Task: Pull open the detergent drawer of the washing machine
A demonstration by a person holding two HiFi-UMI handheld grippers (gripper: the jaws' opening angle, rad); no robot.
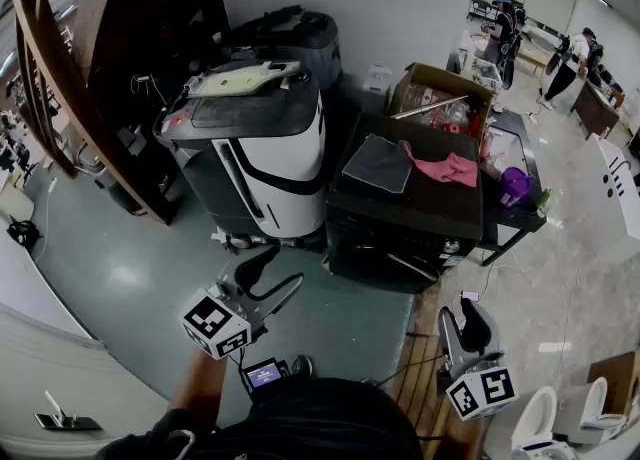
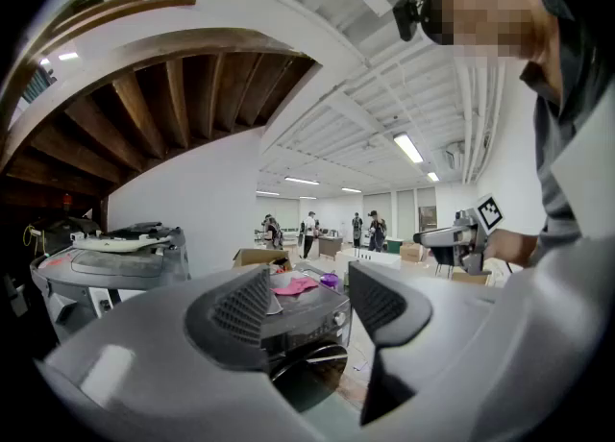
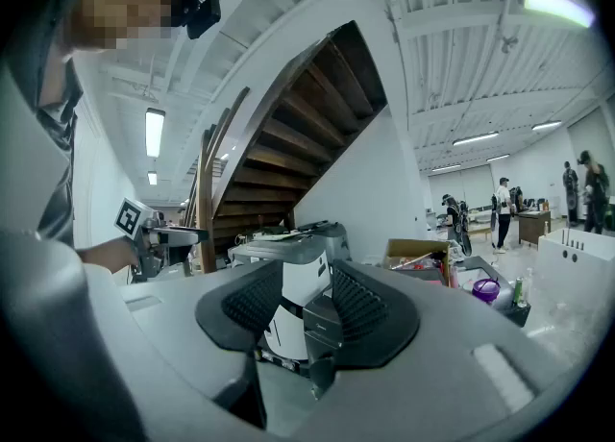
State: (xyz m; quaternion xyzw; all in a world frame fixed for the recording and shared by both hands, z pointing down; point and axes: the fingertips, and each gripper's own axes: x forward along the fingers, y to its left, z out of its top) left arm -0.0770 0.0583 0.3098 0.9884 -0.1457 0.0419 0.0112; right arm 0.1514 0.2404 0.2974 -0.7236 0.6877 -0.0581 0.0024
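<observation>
The washing machine [image 1: 405,213] is a black front-loader in the middle of the head view, with a pink cloth [image 1: 447,168] and a grey cloth [image 1: 378,163] on its lid. Its dark front [image 2: 307,354] with a control knob shows between the left jaws. The detergent drawer I cannot make out. My left gripper [image 1: 285,265] [image 2: 309,301] is held level, a good way short of the machine, open and empty. My right gripper [image 1: 470,308] [image 3: 307,301] hovers in front of the machine's right corner, shut with nothing held. Neither touches the machine.
A white and black appliance [image 1: 265,158] stands against the washer's left side, under wooden stairs [image 1: 90,78]. Behind the washer sit a cardboard box [image 1: 440,103] and a purple cup [image 1: 514,185]. A white toilet bowl [image 1: 540,423] is at the lower right. People stand far back.
</observation>
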